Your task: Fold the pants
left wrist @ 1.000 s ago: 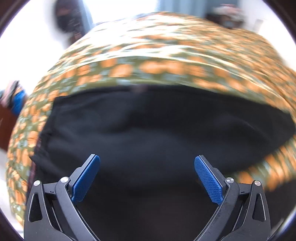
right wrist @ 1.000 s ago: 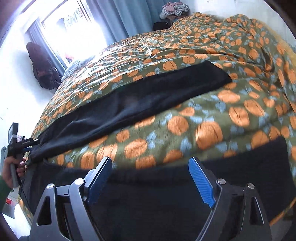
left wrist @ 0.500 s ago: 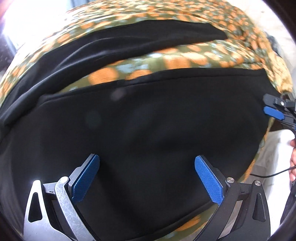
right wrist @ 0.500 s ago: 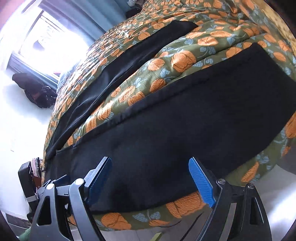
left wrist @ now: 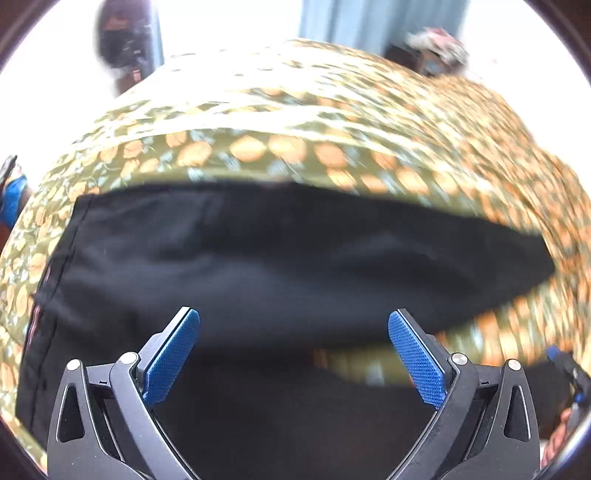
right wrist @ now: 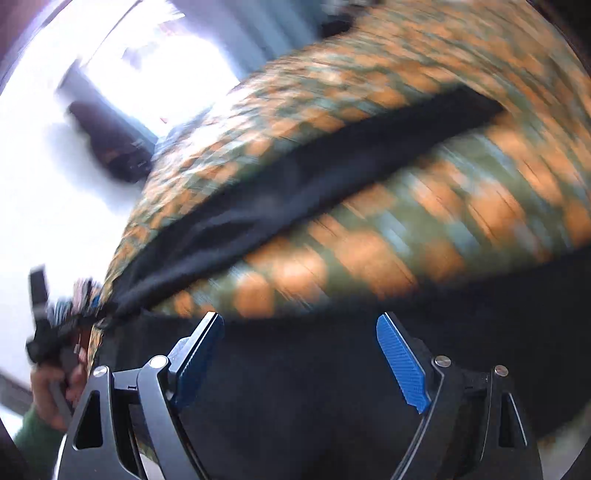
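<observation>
Looking down my left wrist camera, I see the black fabric pants [left wrist: 295,258] spread flat on the olive-green bedspread printed with orange pumpkins [left wrist: 288,147], one leg running across the middle of the view, the other in the foreground under the fingers. A strip of bedspread shows between the two legs at lower right. My left gripper [left wrist: 293,354] stands released, blue pads wide apart with nothing between them, above the near leg. My right gripper [right wrist: 299,354] is likewise spread wide and empty over dark cloth (both views are smeared, so I cannot tell whether either touches the fabric). In the right view the far leg slants up to the right, its hem ending well short of the bed's far side. At that view's left edge, a hand in a green sleeve [right wrist: 55,391] grips the other tool at the bed's corner. Beyond the bed: a bright window [right wrist: 155,66], a blue-grey curtain [left wrist: 369,22], a dark bag [right wrist: 114,147] against the white wall.
</observation>
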Action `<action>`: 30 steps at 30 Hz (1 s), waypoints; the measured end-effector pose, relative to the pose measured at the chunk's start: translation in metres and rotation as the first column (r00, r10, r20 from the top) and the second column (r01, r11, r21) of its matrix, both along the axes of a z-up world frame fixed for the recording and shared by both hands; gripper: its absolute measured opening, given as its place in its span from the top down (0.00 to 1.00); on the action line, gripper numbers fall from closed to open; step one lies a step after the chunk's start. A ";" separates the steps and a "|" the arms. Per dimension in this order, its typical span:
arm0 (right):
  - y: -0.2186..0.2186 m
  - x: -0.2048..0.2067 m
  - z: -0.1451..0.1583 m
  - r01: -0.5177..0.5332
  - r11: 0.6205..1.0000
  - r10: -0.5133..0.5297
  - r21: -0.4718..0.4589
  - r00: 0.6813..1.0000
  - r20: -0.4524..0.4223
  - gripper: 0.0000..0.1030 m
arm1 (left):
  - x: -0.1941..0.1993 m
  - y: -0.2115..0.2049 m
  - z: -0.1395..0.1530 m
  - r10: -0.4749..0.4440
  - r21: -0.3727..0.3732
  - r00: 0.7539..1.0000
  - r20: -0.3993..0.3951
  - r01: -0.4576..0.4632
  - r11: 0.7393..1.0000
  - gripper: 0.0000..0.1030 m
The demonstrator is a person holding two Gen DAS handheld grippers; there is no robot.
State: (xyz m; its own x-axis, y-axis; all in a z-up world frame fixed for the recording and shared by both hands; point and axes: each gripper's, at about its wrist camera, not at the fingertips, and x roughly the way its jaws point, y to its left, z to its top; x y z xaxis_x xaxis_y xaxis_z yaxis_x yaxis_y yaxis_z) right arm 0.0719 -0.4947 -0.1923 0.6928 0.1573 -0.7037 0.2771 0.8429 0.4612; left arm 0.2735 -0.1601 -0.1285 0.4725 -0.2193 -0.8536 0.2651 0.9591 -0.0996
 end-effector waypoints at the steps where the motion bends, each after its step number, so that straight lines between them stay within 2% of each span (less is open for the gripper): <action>1: 0.002 0.020 0.004 -0.041 0.999 0.041 0.000 0.999 0.007 0.18 | 0.011 0.002 -0.005 0.021 0.000 1.000 -0.006 -0.021 1.000 0.01; 4: 0.005 0.083 0.003 -0.146 0.988 0.146 0.046 0.989 0.014 0.18 | 0.032 0.003 -0.023 0.066 0.016 0.997 -0.035 -0.066 0.998 0.01; 8: -0.002 0.150 -0.024 -0.241 0.964 0.247 0.110 0.968 -0.040 0.18 | 0.032 0.009 -0.048 0.068 0.080 0.995 -0.073 -0.062 0.995 0.01; 10: -0.018 0.172 -0.043 -0.252 0.958 0.265 0.135 0.960 -0.090 0.18 | 0.031 0.014 -0.051 0.053 0.093 0.995 -0.080 -0.045 0.995 0.01; 12: -0.042 0.180 -0.055 -0.224 0.964 0.241 0.140 0.963 -0.122 0.18 | 0.031 0.014 -0.060 0.039 0.105 0.997 -0.072 -0.031 0.994 0.01; 14: -0.077 0.179 -0.062 -0.173 0.975 0.190 0.138 0.974 -0.124 0.18 | 0.027 0.014 -0.061 0.017 0.117 0.998 -0.065 -0.009 0.993 0.01; 18: -0.165 0.157 -0.059 0.022 0.997 -0.011 0.077 0.989 -0.144 0.18 | 0.024 0.011 -0.059 -0.009 0.134 0.999 -0.051 0.016 0.991 0.01; 20: -0.204 0.141 -0.056 0.114 0.993 -0.107 0.033 0.981 -0.162 0.18 | 0.021 0.013 -0.054 -0.010 0.120 0.999 -0.050 0.016 0.993 0.01; 22: -0.245 0.120 -0.051 0.229 0.972 -0.234 -0.048 0.953 -0.192 0.18 | 0.016 0.016 -0.045 -0.009 0.099 0.999 -0.045 0.013 0.995 0.01; 24: -0.271 0.099 -0.043 0.309 0.945 -0.325 -0.108 0.926 -0.194 0.18 | 0.009 0.021 -0.036 -0.005 0.081 0.999 -0.033 0.008 0.997 0.01; 27: -0.285 0.072 -0.030 0.358 0.915 -0.389 -0.186 0.904 -0.177 0.18 | -0.005 0.031 -0.025 0.008 0.072 1.000 -0.006 -0.008 0.997 0.01; 30: -0.282 0.055 -0.014 0.346 0.909 -0.383 -0.234 0.914 -0.137 0.18 | -0.013 0.039 -0.021 0.028 0.080 1.000 0.000 -0.028 0.996 0.01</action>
State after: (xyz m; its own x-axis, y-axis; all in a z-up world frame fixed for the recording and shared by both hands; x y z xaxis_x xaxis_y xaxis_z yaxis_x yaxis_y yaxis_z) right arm 0.1273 -0.7771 -0.2059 0.5371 -0.2393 -0.8089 0.6431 0.7367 0.2091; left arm 0.2603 -0.1207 -0.1492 0.4766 -0.1370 -0.8684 0.2381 0.9710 -0.0226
